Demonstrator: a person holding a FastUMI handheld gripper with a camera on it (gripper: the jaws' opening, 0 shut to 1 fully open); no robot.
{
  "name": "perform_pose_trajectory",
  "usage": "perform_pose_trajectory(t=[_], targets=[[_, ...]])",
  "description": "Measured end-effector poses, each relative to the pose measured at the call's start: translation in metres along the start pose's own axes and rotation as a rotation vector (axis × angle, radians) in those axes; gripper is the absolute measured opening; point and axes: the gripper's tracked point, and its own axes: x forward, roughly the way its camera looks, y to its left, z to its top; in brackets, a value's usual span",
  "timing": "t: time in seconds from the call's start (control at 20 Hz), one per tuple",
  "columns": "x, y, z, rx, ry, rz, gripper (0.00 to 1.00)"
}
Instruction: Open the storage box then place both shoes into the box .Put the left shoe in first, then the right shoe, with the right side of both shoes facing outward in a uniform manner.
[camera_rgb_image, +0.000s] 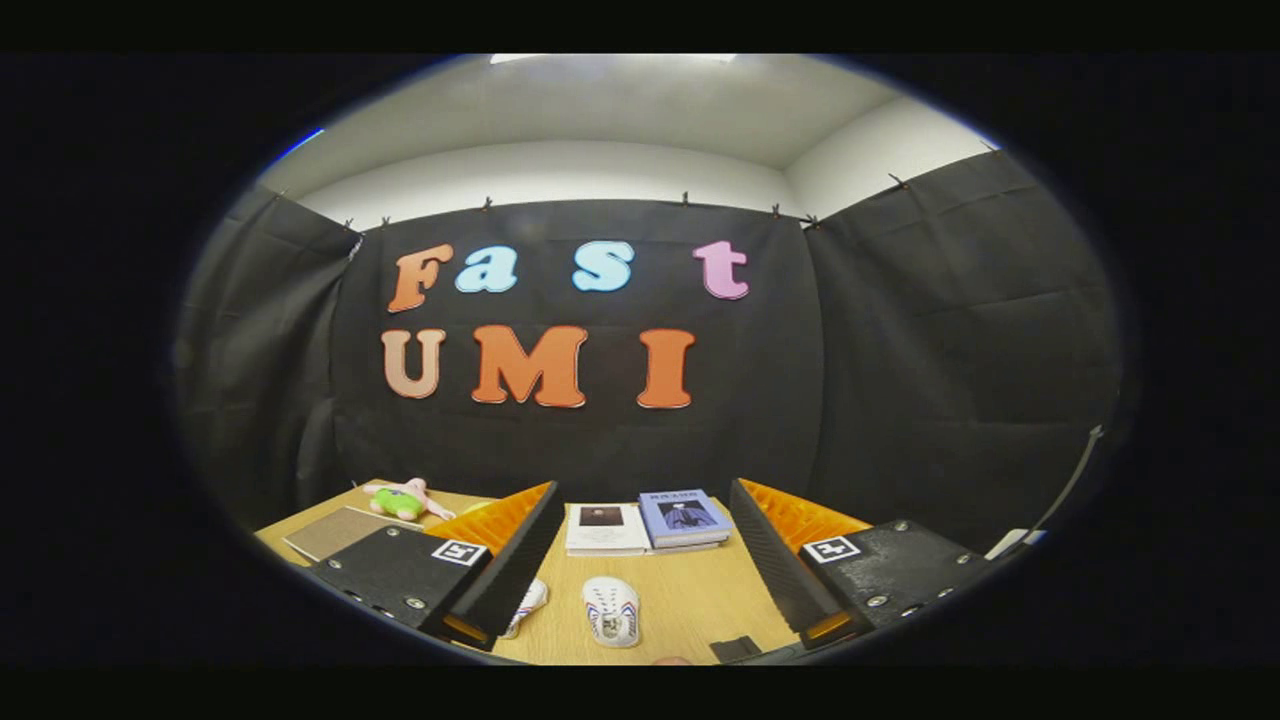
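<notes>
i'm looking down a wooden table that runs toward the dark cloth wall, the biggest thing under me. at its far edge sit two books, a pale one touching a blue one, both flat. off beyond my left finger lies a grey-brown board with a soft toy just behind it.

my gripper hangs above the table with its fingers spread wide and nothing between them. below that gap, one white shoe lies on the wood, and a second white shoe pokes out from under my left finger, just beside the first. i can't tell which is the left and which the right from here. a small dark object sits near my right finger; i can't make out what it is.

i don't see the storage box, so i judge the first step, opening it, is not yet begun. my next move calls for tilting or turning to find the box and its lid before touching either shoe.
</notes>
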Motion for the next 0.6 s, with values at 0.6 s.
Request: perform_pose_trajectory(t=[0.6], targets=[[0.021,0.045,-0.046,0.045,0.071,0.107,0.99]])
